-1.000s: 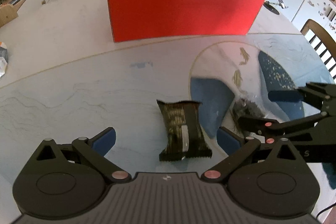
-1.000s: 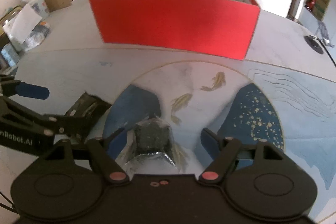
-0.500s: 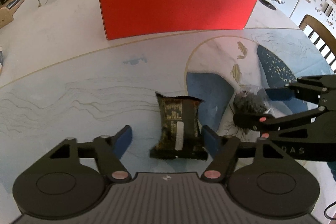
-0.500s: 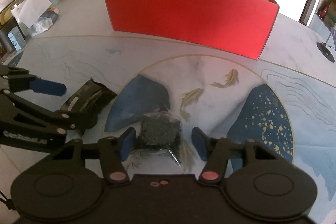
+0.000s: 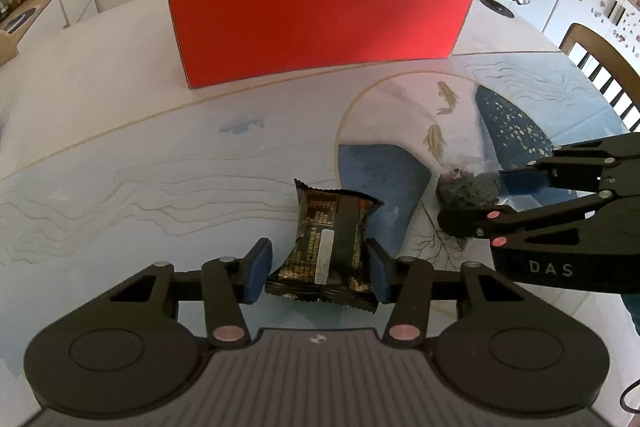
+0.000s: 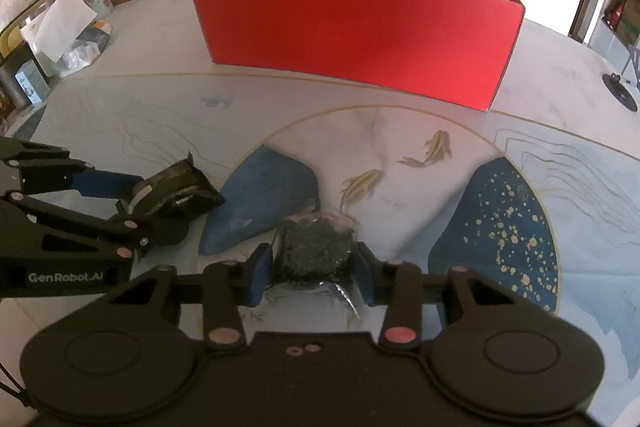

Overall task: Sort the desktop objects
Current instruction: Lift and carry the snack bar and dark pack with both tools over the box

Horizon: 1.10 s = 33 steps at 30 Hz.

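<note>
**Snack packets caught in both claws on the painted surface**

Snack packets are the two loose things here, and both lie on the pale surface, whose top is painted with blue shapes and gold fish. At its far side stands a red box, open at the top, with a pale, rounded item showing above its rim at the right end. A wooden chair stands at the right edge of the surface, and a small black stand sits beyond the box.

The left claw points down at a dark brown wrapper that lies flat between its blue pads. Its jaws are closing; the right pad touches the packet's edge, and the left one sits just beside it, so the grip is not clearly firm.

The right claw is closed on a clear packet of dark crumbly stuff, with both pads pressed against its sides. This packet rests on the painted circle, just right of a blue patch. The two packets lie near each other, not touching.
</note>
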### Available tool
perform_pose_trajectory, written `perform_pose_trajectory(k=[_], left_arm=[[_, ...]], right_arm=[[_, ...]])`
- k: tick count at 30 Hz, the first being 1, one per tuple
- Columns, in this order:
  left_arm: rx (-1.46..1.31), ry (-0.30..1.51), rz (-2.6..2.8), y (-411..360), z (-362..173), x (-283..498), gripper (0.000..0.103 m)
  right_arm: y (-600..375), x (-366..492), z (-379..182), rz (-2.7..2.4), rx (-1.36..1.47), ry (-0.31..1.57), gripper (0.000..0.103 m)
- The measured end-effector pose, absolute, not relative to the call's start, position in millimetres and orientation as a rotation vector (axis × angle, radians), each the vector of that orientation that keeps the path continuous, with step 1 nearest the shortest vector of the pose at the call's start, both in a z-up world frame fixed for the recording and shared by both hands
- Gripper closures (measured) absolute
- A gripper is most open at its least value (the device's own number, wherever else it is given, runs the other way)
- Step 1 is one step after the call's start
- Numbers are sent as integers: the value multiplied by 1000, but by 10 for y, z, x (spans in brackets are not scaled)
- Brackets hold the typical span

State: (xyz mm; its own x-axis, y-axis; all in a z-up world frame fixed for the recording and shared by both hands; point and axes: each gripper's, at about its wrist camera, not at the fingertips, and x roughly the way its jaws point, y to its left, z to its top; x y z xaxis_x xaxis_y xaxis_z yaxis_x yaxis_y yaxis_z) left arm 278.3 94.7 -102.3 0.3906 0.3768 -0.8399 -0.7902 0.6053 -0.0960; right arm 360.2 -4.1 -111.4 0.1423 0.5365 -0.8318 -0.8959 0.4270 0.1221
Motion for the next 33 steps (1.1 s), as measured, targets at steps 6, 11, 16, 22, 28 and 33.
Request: perform_pose_trajectory(k=[6, 11, 16, 22, 28, 33], left_arm=[[-590, 873, 799, 978, -1028, 2777, 56], [-606, 863, 808, 977, -1018, 2758, 57], [-620, 846, 808, 953, -970, 2748, 57], [-631, 816, 810, 911, -835, 2726, 57], [-638, 772, 838, 905, -630, 2705, 57], [-636, 734, 856, 913, -441, 2701, 57]], right_arm=[[-60, 3626, -1098, 1085, -451, 963, 63], [-96, 3665, -1086, 1075, -431, 978, 64], [-123, 3679, -1034, 1080, -416, 979, 64], [-146, 3690, -917, 1085, -396, 977, 65], [-157, 3701, -736, 1085, -386, 957, 65], [-158, 3723, -545, 1086, -367, 934, 65]])
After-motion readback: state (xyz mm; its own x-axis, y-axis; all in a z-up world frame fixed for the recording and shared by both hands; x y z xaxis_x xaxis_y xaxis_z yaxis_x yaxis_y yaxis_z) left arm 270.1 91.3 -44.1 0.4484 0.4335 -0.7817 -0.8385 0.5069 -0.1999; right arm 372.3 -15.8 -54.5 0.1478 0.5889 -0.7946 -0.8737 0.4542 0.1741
